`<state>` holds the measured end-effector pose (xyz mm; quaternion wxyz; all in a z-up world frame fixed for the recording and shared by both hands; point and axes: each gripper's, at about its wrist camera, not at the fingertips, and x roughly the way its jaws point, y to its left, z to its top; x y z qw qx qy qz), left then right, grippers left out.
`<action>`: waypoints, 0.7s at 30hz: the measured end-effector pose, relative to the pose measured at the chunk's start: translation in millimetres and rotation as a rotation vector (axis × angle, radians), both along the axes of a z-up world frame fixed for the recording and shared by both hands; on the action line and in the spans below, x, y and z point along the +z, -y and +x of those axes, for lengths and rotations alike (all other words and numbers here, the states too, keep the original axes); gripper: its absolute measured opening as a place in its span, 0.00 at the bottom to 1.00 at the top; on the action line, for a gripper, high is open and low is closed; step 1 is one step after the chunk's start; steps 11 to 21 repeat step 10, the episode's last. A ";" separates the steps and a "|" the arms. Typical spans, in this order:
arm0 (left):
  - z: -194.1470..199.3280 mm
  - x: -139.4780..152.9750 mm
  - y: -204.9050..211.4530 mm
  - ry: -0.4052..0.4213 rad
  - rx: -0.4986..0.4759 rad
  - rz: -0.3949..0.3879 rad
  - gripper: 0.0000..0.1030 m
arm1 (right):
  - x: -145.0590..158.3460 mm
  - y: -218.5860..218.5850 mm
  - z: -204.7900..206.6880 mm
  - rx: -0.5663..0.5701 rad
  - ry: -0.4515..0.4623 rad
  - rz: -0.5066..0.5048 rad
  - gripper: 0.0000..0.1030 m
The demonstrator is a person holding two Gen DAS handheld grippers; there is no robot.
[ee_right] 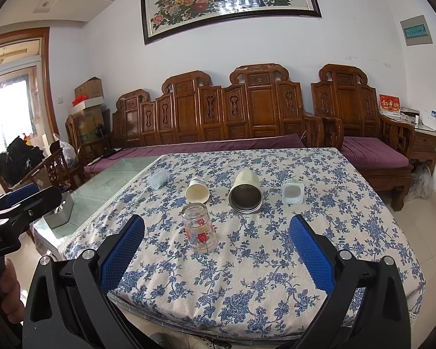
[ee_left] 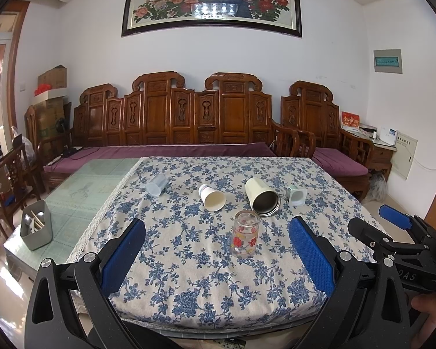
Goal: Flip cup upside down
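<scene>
The left gripper [ee_left: 216, 250] is hovering above the near edge of the table [ee_left: 189, 296], its blue-padded jaws standing wide apart and gripping nothing. One blue pad [ee_left: 122, 257] is showing on the left and the other on the right, with only the flowered tablecloth [ee_left: 171, 232] lying between them. The right gripper [ee_right: 216, 250] is hanging in much the same pose, its jaws likewise spread wide and touching nothing; in the left wrist view it is also showing at the right edge, held in a hand [ee_left: 430, 308]. The glass cup [ee_left: 245, 234], printed with red flowers, is standing on the cloth with its wider end down, near the grippers but apart from both, just ahead of the gap between the fingers. In the right wrist view the same cup [ee_right: 199, 228] is sitting slightly left of centre. Behind it, four other vessels are lying on their sides: a pale blue plastic cup [ee_left: 157, 185], a paper cup [ee_left: 212, 197], a cream metal tumbler [ee_left: 261, 197] with its dark mouth facing the camera, and a small square white pot [ee_left: 297, 195]. A grey bin [ee_left: 37, 228] is sitting on the bare glass tabletop to the left.
</scene>
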<state>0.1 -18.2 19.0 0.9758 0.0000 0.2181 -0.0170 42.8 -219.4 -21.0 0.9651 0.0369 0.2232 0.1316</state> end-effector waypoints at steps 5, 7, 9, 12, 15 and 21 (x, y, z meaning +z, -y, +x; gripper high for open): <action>0.2 -0.1 0.2 -0.001 0.003 0.001 0.93 | 0.8 -1.1 -1.0 -0.001 0.002 0.002 0.98; 0.4 -0.2 0.1 -0.004 0.002 -0.002 0.93 | 1.1 -0.5 -2.6 -0.002 0.004 0.004 0.98; -0.1 -0.4 0.5 -0.002 0.001 -0.003 0.93 | 1.2 -1.4 -2.6 -0.002 0.005 0.004 0.98; -0.1 -0.3 0.7 -0.002 0.001 -0.002 0.93 | 1.1 -0.6 -2.6 -0.003 0.004 0.004 0.98; -0.1 -0.3 0.7 -0.002 0.001 -0.002 0.93 | 1.1 -0.6 -2.6 -0.003 0.004 0.004 0.98; -0.1 -0.3 0.7 -0.002 0.001 -0.002 0.93 | 1.1 -0.6 -2.6 -0.003 0.004 0.004 0.98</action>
